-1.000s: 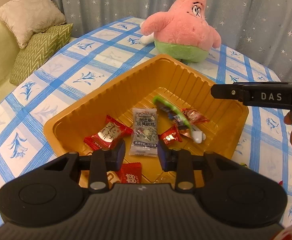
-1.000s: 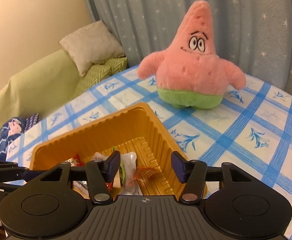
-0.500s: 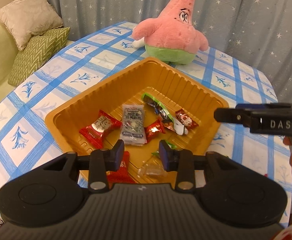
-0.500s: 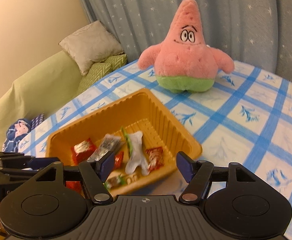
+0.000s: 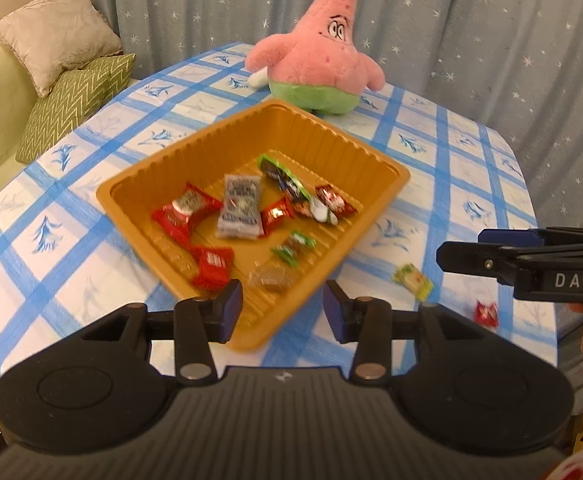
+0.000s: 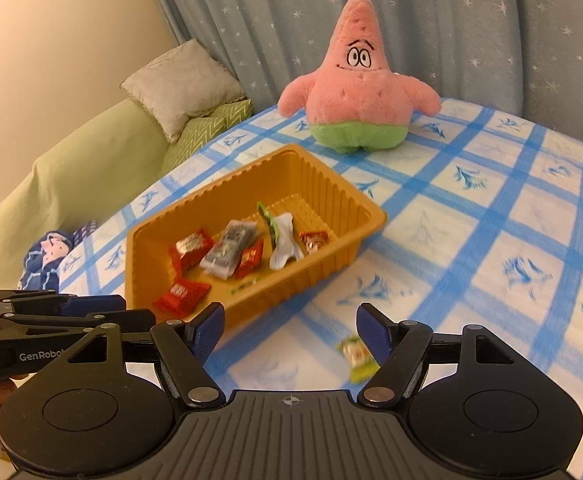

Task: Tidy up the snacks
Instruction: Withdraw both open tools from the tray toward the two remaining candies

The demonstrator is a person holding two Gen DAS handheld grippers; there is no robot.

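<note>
crinkly foil and plastic, the small yellow-green snack (image 6: 356,356) lying loose on the tablecloth (image 6: 491,240) just by the right gripper (image 6: 290,332) looks light, soft and slippery; pinching across its flat middle seems safest. both the right gripper and the left gripper (image 5: 283,309) have just been opening and hold nothing. a red candy (image 5: 486,312) lies nearby. beyond, the thin orange tray (image 5: 195,148) holds other wrapped snacks. a pink plush (image 6: 357,88), curtain (image 6: 471,12) and cushioned sofa (image 6: 71,176) stand farthest.
</note>
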